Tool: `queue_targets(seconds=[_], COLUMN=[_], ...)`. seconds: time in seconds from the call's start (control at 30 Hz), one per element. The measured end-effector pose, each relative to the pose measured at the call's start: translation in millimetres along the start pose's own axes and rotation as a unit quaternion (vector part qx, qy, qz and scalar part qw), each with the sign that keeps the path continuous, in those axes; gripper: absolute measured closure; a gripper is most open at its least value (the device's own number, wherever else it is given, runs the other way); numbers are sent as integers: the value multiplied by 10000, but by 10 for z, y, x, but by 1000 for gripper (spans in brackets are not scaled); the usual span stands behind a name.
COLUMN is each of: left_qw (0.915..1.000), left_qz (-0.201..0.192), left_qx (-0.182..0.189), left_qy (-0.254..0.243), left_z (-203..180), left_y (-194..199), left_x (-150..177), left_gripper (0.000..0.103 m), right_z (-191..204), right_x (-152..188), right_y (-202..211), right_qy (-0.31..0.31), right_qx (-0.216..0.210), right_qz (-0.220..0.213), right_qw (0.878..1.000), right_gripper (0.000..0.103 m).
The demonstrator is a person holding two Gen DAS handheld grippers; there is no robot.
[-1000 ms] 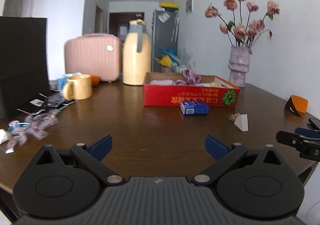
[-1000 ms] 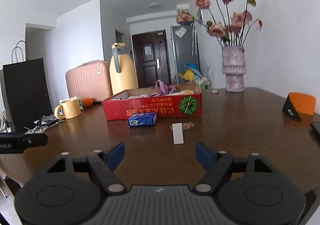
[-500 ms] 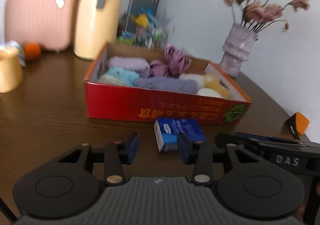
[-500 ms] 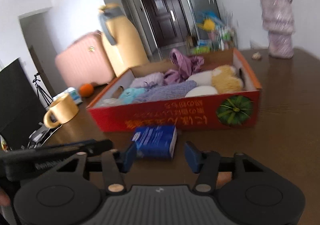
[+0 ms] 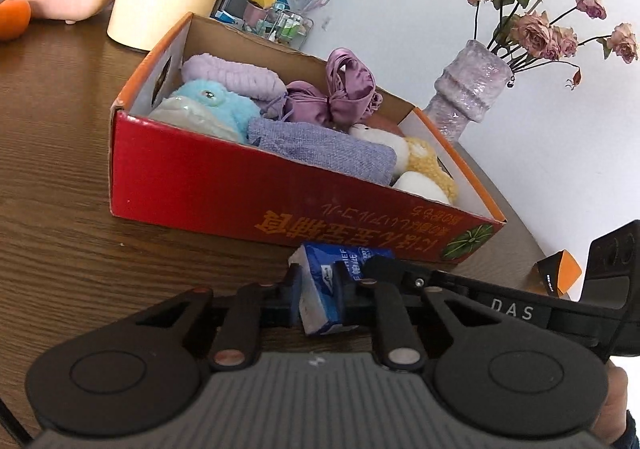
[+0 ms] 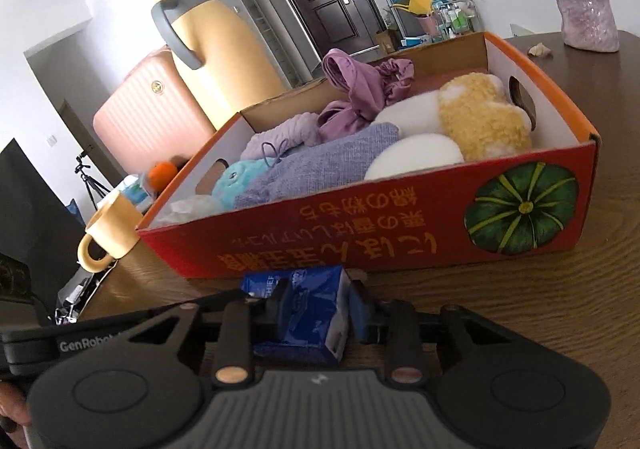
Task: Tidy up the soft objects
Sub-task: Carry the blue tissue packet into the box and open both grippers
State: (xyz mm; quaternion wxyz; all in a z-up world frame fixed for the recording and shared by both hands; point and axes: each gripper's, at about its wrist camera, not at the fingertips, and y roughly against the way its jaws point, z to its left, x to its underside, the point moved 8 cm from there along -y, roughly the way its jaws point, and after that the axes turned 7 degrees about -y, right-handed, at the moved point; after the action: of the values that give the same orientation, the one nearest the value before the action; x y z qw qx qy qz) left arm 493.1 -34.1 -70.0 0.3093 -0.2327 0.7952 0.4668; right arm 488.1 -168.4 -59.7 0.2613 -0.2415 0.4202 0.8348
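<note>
Tissue pack: a small blue soft pack of paper tissues (image 5: 326,291) lay on the brown wooden table (image 5: 60,153), just in front of the long red wall of the box; in the right wrist view it showed at (image 6: 308,309).
Long axis: the pack lay about parallel to that red wall, so one short end pointed to each gripper's side.
Left gripper: the black left gripper with blue pads (image 5: 318,295) had just been closing, and its pads pressed on the left end of the pack; the pack looked squeezed narrow there.
Right gripper: the black right gripper with blue pads (image 6: 316,313) had also just been closing, and its pads stood against the two sides of the right part of the pack, apparently holding it.
Nearer hand: neither one; both grippers sat on the same pack, side by side, and the body of each showed in the other's view.
Box: the shallow red cardboard box with a green pumpkin print (image 6: 400,245) stood directly behind the pack and touched it or nearly touched it; which one, the views did not show.
Contents: a light blue plush toy (image 5: 218,105), a lilac woven pouch (image 5: 320,149), a purple satin bag (image 5: 340,89) and a yellow and white fleecy plush toy (image 6: 472,117) already filled most of the box.
Direction of the move: judging from this, the pack must go up and forward over the red wall; the free place seemed small.
</note>
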Motion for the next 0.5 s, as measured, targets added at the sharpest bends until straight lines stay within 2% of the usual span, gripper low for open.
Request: queue_targets(seconds=[0.3, 0.5], left_qw=[9999, 9997], left_qz=[49, -127], left_qx=[114, -201], left_qy=[35, -18], left_z=[-18, -82], left_y=[-14, 170], left_x=[13, 29], left_gripper=[81, 82], right_z=[46, 126], right_x=[42, 28], right_y=[60, 144], right_qy=[128, 51], right_qx=[-8, -246], right_qz=[9, -137], right_qw=[9999, 9996], right_gripper=[73, 79])
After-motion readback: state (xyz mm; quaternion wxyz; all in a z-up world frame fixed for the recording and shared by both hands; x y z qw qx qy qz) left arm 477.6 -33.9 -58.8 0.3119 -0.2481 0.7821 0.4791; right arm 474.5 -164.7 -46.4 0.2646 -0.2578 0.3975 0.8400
